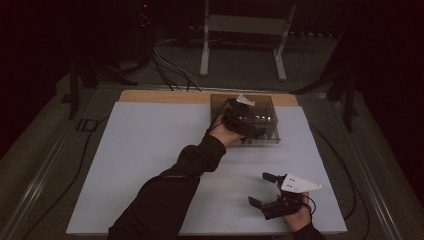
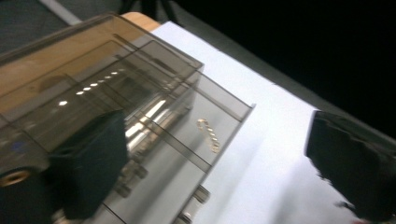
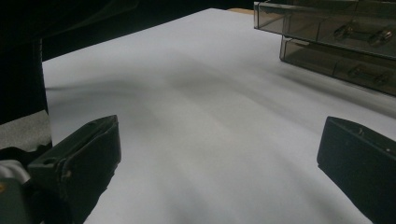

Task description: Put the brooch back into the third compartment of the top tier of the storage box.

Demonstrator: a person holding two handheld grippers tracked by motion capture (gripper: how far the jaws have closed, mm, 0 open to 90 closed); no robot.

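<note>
Both jaws of the left claw gape wide, gripping nothing, at the drawer box's front.

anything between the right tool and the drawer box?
Nothing: in the high view, bare white table sheet separates the right tool from the smoked drawer box. The right gripper view shows the same bare stretch.

Drawer box sits at the bench's far edge, left hand-held gripper at it, right hand-held gripper near the front.
</note>
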